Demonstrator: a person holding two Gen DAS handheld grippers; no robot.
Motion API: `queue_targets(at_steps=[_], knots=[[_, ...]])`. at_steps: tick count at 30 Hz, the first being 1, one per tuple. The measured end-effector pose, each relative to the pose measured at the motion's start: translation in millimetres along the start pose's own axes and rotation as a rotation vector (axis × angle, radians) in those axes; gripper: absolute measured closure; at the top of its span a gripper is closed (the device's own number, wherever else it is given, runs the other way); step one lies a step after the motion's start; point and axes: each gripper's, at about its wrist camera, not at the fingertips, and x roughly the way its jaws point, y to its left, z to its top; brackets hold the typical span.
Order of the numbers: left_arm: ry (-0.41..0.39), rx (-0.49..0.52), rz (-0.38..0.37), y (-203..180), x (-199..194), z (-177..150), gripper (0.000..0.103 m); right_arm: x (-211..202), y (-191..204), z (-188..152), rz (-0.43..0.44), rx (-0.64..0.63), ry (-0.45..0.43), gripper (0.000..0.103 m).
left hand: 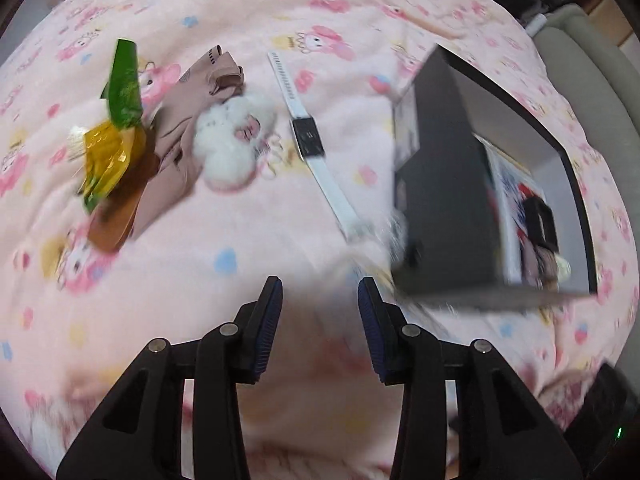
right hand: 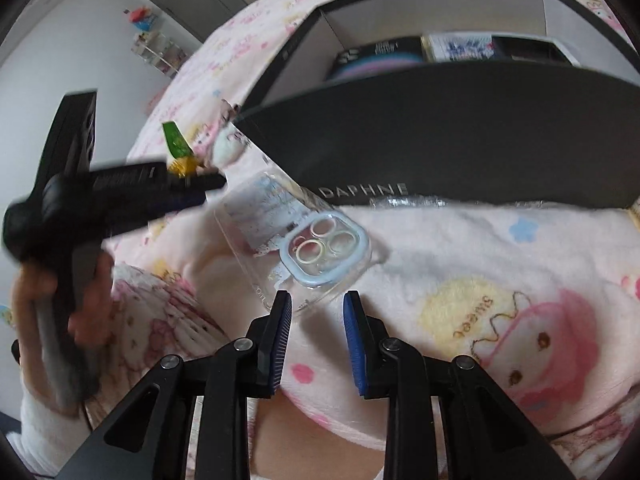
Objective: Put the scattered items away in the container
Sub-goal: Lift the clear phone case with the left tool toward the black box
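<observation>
Box [left hand: 440, 184], dark and open-topped, is our landmark and the biggest thing we see; it sits on the pink cartoon-print blanket [left hand: 280, 12] that covers the whole surface. From the right wrist view its near wall carries the word DAPHNE, and inside it we make out a few flat printed packages [right hand: 456, 46] lying against the far side. Left of the box in the left wrist view we find a beige cloth piece [left hand: 180, 128], with a green and yellow wrapper [left hand: 120, 112] lying still farther from the box and partly over it. A white fluffy plush [left hand: 236, 140] rests between that cloth and the box, and a white-strapped watch [left hand: 308, 140] lies stretched out just beside the box's left wall. In front of the box's lettered wall, near it in the right wrist view, a clear phone case [right hand: 296, 240] with a pale blue camera ring lies flat on the blanket. Our left gripper [left hand: 320, 284] hovers over bare blanket near the box's near corner, its jaws apart with nothing between them. Our right gripper [right hand: 316, 298] stands just short of the phone case, the pads spread and gripping nothing, the case's near edge just beyond the left fingertip. A hand [right hand: 52, 300] holds the left gripper's handle, far left of the box
</observation>
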Motion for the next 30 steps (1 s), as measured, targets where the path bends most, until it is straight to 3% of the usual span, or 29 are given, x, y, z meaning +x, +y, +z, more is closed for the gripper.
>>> queue_targets(at_steps=[4,8,10,12,13,16,19,22,25,27,30], knots=[[0.093,-0.077,-0.072,12,29,11,0.064,1,0,3,0.0,0.007,-0.002,0.08],[0.117,-0.013,-0.09,3,23,-4,0.062,-1,-2,4,0.009,0.022,-0.009,0.078],[0.13,0.03,-0.102,-2,17,-16,0.051,-8,-5,7,0.005,0.036,-0.023,0.076],[0.176,0.063,-0.178,-6,12,-30,0.04,-16,-8,10,-0.02,0.036,-0.029,0.073],[0.194,0.081,-0.208,-8,11,-36,0.04,-21,-9,10,-0.045,0.03,-0.037,0.071],[0.201,0.089,-0.258,-12,7,-50,0.042,-36,-12,15,-0.073,0.025,-0.072,0.071],[0.152,0.046,-0.202,-8,7,-49,0.051,-33,-27,18,-0.076,0.125,-0.093,0.071],[0.165,0.046,-0.165,-12,16,-45,0.057,-9,-38,17,-0.067,0.18,-0.031,0.071],[0.183,0.108,-0.153,-23,16,-52,0.057,-14,-21,18,-0.111,0.115,-0.052,0.07],[0.146,0.121,-0.203,-23,-1,-59,0.057,-29,-6,15,-0.152,0.058,-0.071,0.07],[0.112,0.121,-0.279,-27,-26,-69,0.058,-64,6,7,-0.146,0.001,-0.132,0.07]])
